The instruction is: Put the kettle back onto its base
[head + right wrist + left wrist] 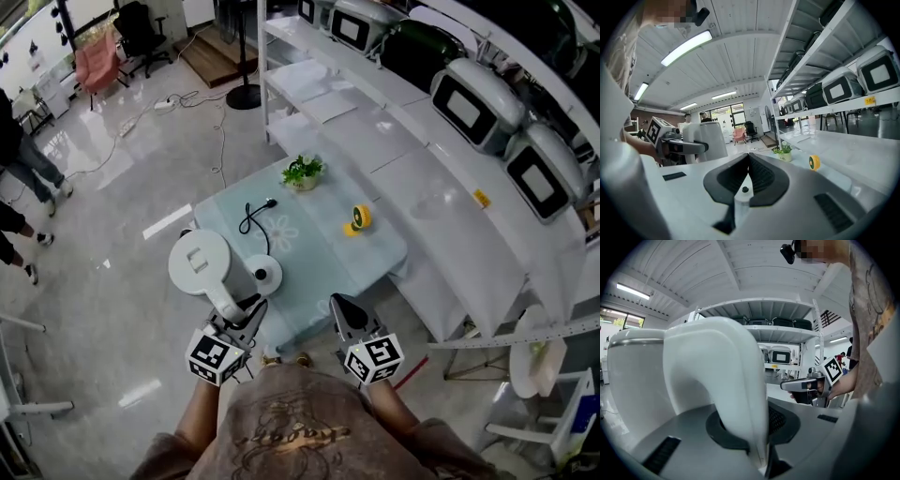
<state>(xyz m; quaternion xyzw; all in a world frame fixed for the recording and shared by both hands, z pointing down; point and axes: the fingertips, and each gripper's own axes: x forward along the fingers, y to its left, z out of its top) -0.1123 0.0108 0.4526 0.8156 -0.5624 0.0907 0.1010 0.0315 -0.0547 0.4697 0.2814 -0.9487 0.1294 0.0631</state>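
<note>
The white kettle [199,262] is off the table, in the air over the near left corner, just left of its round white base [268,276]. My left gripper [242,309] is shut on the kettle's curved handle [740,394], which fills the left gripper view between the jaws. The base's black cord [251,218] runs away across the table. My right gripper [341,312] hovers at the table's near edge, right of the base, with its jaws shut [749,158] and nothing in them. The right gripper view shows the kettle [706,138] at the left.
The light blue table [319,253] also carries a small potted plant [303,172] at the far edge and a yellow tape measure [357,219] at the right. White shelving [441,197] with boxes stands to the right. People stand far left on the glossy floor.
</note>
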